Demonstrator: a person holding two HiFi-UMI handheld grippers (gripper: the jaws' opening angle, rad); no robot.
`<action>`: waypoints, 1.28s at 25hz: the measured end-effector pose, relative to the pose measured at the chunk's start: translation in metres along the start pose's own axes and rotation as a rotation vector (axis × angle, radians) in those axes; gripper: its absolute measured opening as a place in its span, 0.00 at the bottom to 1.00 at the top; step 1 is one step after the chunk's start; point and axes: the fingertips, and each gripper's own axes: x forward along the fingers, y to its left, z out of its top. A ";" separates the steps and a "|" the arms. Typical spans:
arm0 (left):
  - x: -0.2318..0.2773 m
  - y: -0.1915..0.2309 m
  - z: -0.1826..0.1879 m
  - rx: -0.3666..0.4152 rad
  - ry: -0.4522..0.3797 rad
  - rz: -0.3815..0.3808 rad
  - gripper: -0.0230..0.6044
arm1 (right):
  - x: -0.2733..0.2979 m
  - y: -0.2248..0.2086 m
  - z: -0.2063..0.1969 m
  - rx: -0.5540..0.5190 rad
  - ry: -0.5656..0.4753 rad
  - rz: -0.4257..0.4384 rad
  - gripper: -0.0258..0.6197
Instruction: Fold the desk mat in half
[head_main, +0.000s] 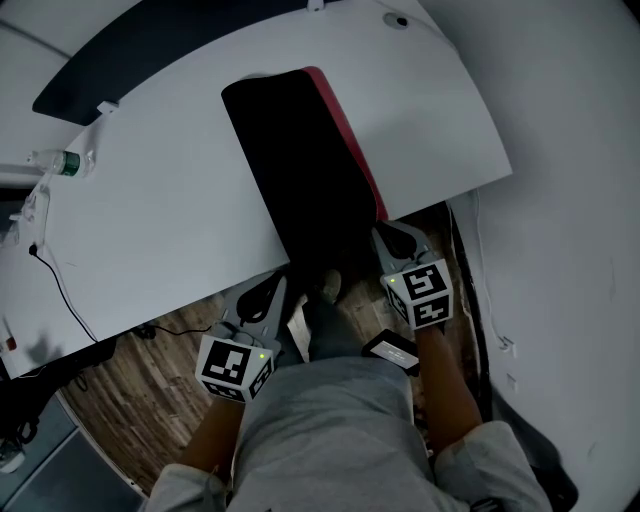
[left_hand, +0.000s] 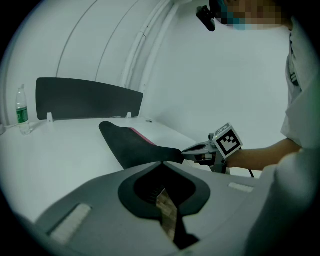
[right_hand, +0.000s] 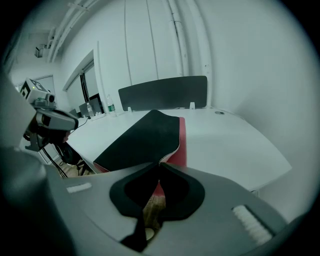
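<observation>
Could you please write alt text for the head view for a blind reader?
From above, the left gripper and right gripper each pinch a near corner of a black desk mat with red showing along its right edge, lying on a white desk. A water bottle sits near the desk's left edge.

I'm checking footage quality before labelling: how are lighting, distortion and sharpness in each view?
Head view: dim, the mat a near-black patch without surface detail, desk edge bowed. Left gripper view: fisheye, dark round border, bottle small and soft. Right gripper view: same fisheye curve, wall bent.
</observation>
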 end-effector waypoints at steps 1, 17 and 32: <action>0.002 0.000 0.000 0.000 0.003 -0.002 0.07 | 0.000 -0.003 -0.001 0.003 0.003 -0.002 0.07; 0.023 -0.006 0.001 0.001 0.036 -0.023 0.07 | 0.015 -0.025 -0.027 0.039 0.062 -0.028 0.08; 0.032 -0.006 -0.001 -0.002 0.051 -0.030 0.07 | 0.023 -0.035 -0.043 0.017 0.118 -0.109 0.19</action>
